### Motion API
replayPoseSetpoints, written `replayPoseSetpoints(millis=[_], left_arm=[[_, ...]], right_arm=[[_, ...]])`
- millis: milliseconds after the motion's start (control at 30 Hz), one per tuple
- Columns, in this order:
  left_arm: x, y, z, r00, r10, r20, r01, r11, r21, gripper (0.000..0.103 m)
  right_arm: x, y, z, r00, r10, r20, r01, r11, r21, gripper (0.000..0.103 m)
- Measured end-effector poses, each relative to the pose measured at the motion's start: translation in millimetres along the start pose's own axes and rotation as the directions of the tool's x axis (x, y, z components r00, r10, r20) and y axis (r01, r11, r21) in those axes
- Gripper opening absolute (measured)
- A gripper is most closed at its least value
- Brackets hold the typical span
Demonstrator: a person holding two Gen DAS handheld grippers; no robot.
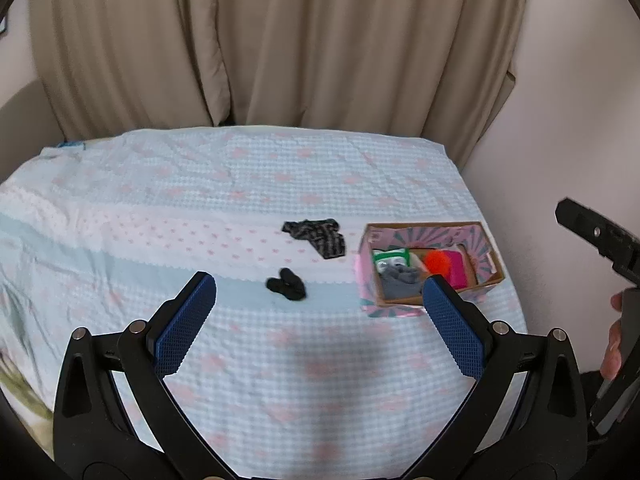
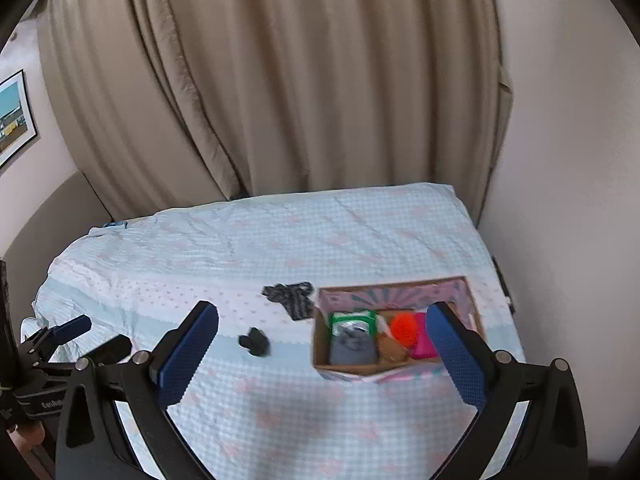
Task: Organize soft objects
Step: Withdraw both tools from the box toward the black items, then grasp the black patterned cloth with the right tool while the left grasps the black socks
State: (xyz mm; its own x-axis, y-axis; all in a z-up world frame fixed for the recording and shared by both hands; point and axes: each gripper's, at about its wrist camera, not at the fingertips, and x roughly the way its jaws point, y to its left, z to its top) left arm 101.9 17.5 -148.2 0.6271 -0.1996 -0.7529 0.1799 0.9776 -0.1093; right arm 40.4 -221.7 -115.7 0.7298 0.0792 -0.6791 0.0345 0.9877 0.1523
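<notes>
A pink patterned cardboard box point(image 1: 370, 276) point(image 2: 322, 336) sits on the bed at the right. It holds a grey sock point(image 1: 398, 280) point(image 2: 352, 350), a green-and-white item point(image 1: 390, 258) point(image 2: 352, 322), an orange pom-pom point(image 1: 436, 262) point(image 2: 404, 330) and a pink item point(image 1: 456, 266) point(image 2: 424, 344). A striped grey-black cloth point(image 1: 318, 236) point(image 2: 292, 298) and a small black sock ball point(image 1: 286, 284) point(image 2: 254, 342) lie on the bed left of the box. My left gripper point(image 1: 320, 286) is open and empty above the bed. My right gripper point(image 2: 322, 318) is open and empty, near the box.
The bed has a light blue and pink quilt point(image 1: 240, 184) point(image 2: 280, 240). Beige curtains point(image 1: 280, 40) point(image 2: 300, 80) hang behind it, a wall point(image 2: 560, 200) on the right. The right gripper point(image 1: 600, 248) shows at the left view's right edge; the left gripper point(image 2: 52, 344) shows at the right view's left edge.
</notes>
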Motion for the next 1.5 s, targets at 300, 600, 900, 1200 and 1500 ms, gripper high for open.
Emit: replayPoseSetpoints(millis=[300, 600, 900, 1200, 1500], left_arm=[[60.3, 64.8, 20.7, 0.993, -0.099, -0.07, 0.105, 0.991, 0.083, 0.103], [179.5, 93.8, 14.4, 0.969, -0.193, -0.156, 0.221, 0.956, 0.194, 0.103], [286.9, 92.5, -20.9, 0.929, -0.278, -0.244, 0.339, 0.904, 0.262, 0.103], [359.9, 79.6, -66.2, 0.903, -0.297, -0.311, 0.386, 0.878, 0.284, 0.102], [407.6, 61.0, -94.6, 0.9, -0.26, -0.351, 0.381, 0.859, 0.341, 0.092]], right_arm=[[74.8, 72.9, 20.1, 1.0, 0.007, -0.029, -0.008, 1.0, -0.024, 0.103], [202.6, 105.1, 14.7, 0.992, 0.008, -0.129, -0.026, 0.99, -0.137, 0.103], [327.5, 105.7, -16.0, 0.953, -0.005, -0.304, -0.087, 0.954, -0.286, 0.103], [442.6, 102.5, -41.1, 0.868, -0.067, -0.492, -0.144, 0.915, -0.378, 0.103], [518.6, 96.8, -64.1, 0.776, -0.122, -0.619, -0.169, 0.905, -0.39, 0.09]])
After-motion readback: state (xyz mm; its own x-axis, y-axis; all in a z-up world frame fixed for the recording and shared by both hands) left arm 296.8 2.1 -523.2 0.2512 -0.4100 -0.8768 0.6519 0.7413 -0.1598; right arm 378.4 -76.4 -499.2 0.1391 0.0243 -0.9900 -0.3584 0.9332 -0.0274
